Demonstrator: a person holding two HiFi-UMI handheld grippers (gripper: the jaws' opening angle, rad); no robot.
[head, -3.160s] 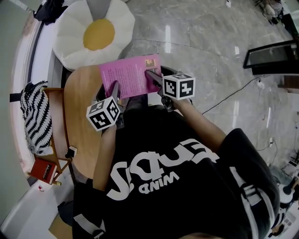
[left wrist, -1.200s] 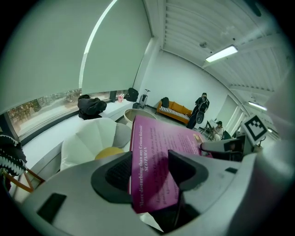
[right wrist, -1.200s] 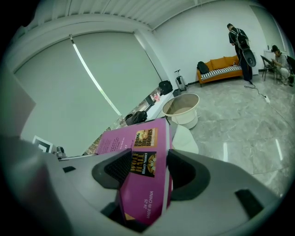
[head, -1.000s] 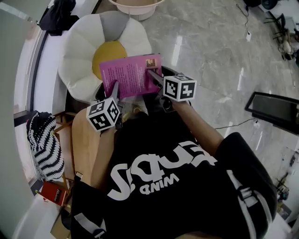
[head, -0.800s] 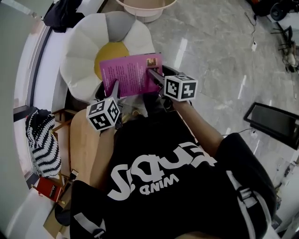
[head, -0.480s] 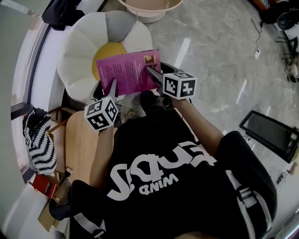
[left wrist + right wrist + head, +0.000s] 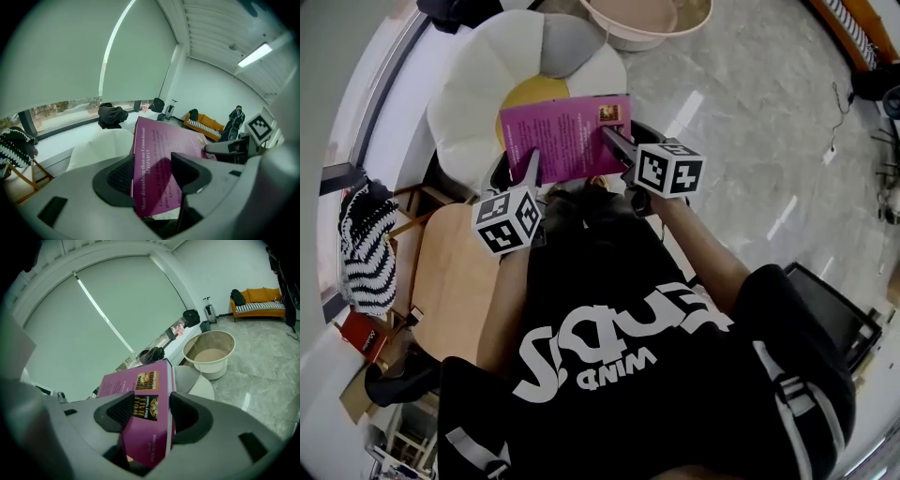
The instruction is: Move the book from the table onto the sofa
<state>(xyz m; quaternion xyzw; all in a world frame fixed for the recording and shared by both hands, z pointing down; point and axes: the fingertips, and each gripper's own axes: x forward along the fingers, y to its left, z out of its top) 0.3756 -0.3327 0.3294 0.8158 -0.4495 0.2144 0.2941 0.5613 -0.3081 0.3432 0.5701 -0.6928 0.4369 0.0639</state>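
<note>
Book [image 7: 567, 139] hangs in the air in the head view, partly over the flower-shaped sofa [image 7: 473, 89]. A second ago it sat nearer the table [image 7: 450, 277], which now lies behind it, so only lowering and release seem left.

In the left gripper view, the left gripper [image 7: 152, 173] has both pads pressed on the book's near edge.

In the right gripper view, the right gripper [image 7: 150, 411] is clamped the same way on the far corner, its jaws set at the book's thickness.
</note>
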